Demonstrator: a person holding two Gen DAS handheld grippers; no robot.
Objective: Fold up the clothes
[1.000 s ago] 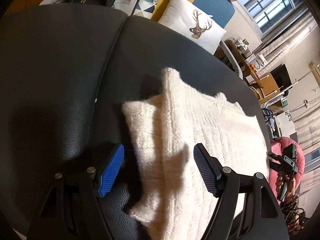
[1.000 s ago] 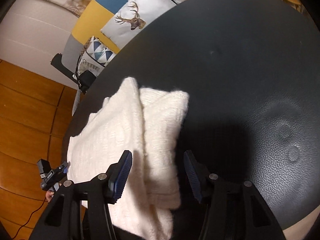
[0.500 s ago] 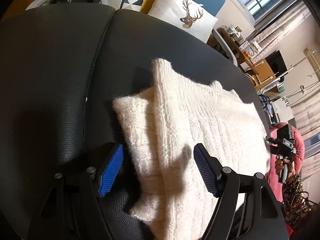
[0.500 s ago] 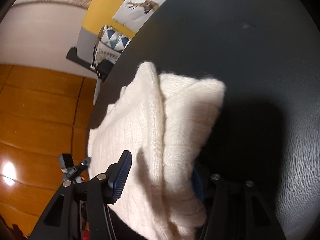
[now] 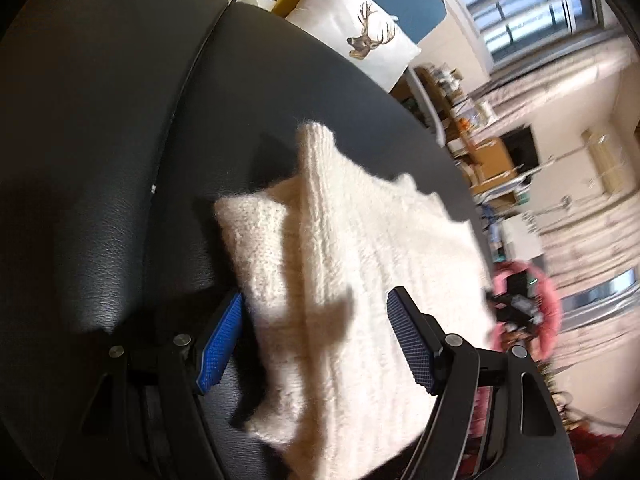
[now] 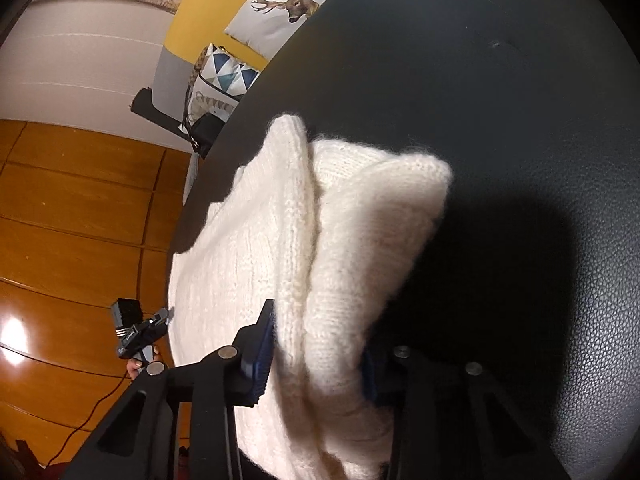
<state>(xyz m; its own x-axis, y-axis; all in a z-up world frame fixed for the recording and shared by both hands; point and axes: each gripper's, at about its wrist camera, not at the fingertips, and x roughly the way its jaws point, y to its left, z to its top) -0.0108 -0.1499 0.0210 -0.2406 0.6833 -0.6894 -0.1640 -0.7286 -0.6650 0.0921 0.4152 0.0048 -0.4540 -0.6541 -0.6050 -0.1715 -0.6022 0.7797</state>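
A white knitted sweater (image 5: 360,240) lies folded on a black leather surface (image 5: 100,160). My left gripper (image 5: 316,344) is open and straddles the sweater's near left corner. Its blue pads (image 5: 220,340) stand apart from the knit. In the right wrist view the same sweater (image 6: 260,240) has its folded sleeve edge bunched between the jaws of my right gripper (image 6: 316,356). Those jaws are closing, and both pads (image 6: 264,344) press into the fabric. The right pad is partly hidden behind the knit.
A deer-print pillow (image 5: 360,32) and a triangle-patterned pillow (image 6: 224,72) lie beyond the black surface (image 6: 520,100), with a black bag (image 6: 204,132) beside them. Wooden floor (image 6: 60,220) lies past the left edge. A pink sleeve (image 5: 548,300) shows at the sweater's far side.
The right gripper's jaws have drawn together onto the sweater's folded edge, which now bulges between them. The left gripper has tilted a little, its jaws as wide as before.
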